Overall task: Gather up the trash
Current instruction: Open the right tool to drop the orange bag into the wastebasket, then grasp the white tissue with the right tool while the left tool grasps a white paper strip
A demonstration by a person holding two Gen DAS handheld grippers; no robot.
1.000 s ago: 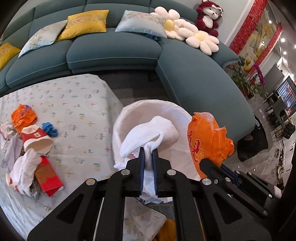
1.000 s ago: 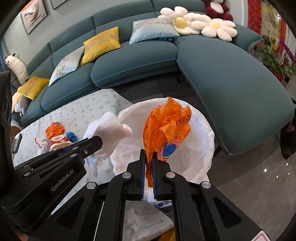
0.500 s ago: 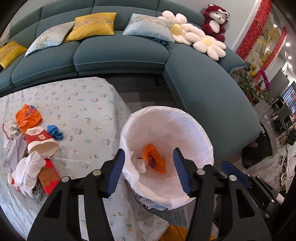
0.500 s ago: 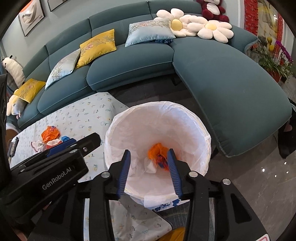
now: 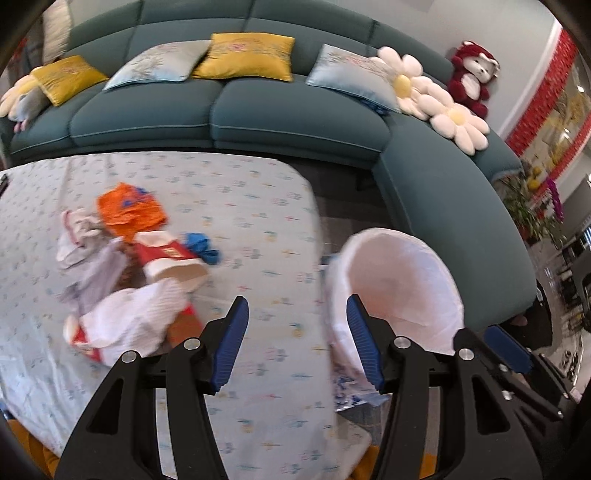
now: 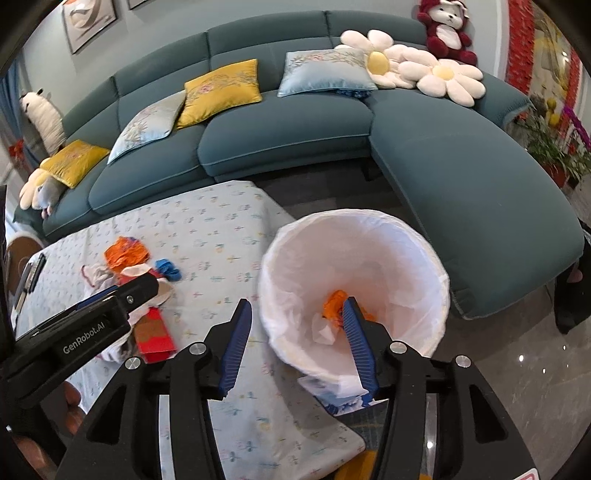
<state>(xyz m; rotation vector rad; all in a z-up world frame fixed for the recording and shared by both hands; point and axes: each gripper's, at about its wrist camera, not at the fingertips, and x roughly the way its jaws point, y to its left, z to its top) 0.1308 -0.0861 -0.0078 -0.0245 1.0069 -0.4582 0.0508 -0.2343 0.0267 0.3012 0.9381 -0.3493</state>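
Teal sofa (image 6: pixel 280 147) behind cloth-covered table (image 5: pixel 258 229); left jaws apart, right jaws opening, both empty.

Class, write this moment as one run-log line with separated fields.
left gripper: open, empty | right gripper: opening, empty | bin: orange wrapper, tissue inside | table: trash pile remains

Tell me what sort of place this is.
Most likely a home living room: a long curved teal sofa with cushions and a red stuffed toy, framed pictures on the wall, and a low cloth-covered table beside a lined bin.
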